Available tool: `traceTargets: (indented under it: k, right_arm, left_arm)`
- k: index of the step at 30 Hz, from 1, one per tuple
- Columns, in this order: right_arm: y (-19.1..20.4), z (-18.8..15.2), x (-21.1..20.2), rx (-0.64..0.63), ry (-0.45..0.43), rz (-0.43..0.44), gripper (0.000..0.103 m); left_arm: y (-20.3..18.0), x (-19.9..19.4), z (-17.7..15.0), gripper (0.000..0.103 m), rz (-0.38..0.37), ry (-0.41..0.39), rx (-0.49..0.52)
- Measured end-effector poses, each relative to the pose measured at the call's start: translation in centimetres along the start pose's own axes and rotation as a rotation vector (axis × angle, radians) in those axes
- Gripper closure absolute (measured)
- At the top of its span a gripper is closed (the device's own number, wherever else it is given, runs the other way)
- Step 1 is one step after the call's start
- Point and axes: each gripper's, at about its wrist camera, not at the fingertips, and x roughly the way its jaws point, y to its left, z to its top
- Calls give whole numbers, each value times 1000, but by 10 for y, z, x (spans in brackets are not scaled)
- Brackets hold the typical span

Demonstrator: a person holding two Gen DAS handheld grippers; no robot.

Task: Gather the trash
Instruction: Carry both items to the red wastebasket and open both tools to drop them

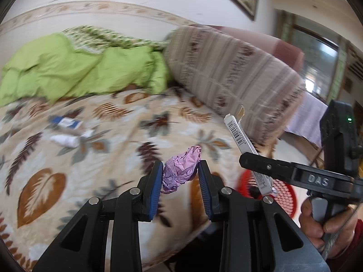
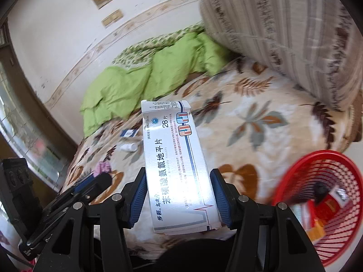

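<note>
My left gripper [image 1: 180, 170] is shut on a crumpled purple paper ball [image 1: 181, 172], held above the leaf-patterned bedspread [image 1: 113, 136]. My right gripper [image 2: 178, 174] is shut on a white tablet box [image 2: 177, 158] with blue print, its long sides pressed between the blue pads. The left wrist view shows this box [image 1: 238, 133] edge-on, sticking up past a black finger [image 1: 272, 166] of the right gripper, with a hand [image 1: 317, 222] on the handle. A red mesh basket [image 2: 317, 204] stands low at the right beside the bed and holds a red packet [image 2: 326, 206] and other scraps.
A blue-and-white packet [image 1: 65, 122] and a small white bottle-like item [image 1: 65, 140] lie on the bedspread to the left. A green quilt [image 1: 79, 68] is bunched against the wall. A big striped bolster [image 1: 226, 68] lies along the bed's right side.
</note>
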Motion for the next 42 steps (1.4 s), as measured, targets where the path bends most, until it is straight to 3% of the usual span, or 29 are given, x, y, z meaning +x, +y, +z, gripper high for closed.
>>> traceTargets:
  k: [6,13,27,28,31,36,42]
  right_arm:
    - [-66,-5,-53,101,-56,-116,44]
    - [-119,-10,-88,208,-90,-204,44]
    - [-169,-14,-110,304,-131,-245,44]
    - [-172,-15,-108,307,-128,-246,43]
    - [-185,-18,-101,340,-94,-260,43]
    - [-187,-21,-97,345,-81,-248,43]
    - [-164,-9,-82,286,-66,-199,43]
  left_arm:
    - [-51,14,6,72,-126,45,43]
    - [-98,39,11,72,-223,102,73]
    - [-176,99,7,72,-338,240,110]
    - [-179,104,6,68,-351,254,110]
    - [-182,115,2,48,-370,298,97]
    - [-165,111,4,46,-348,294,67]
    - [-112,104,13,44,-273,277,-20]
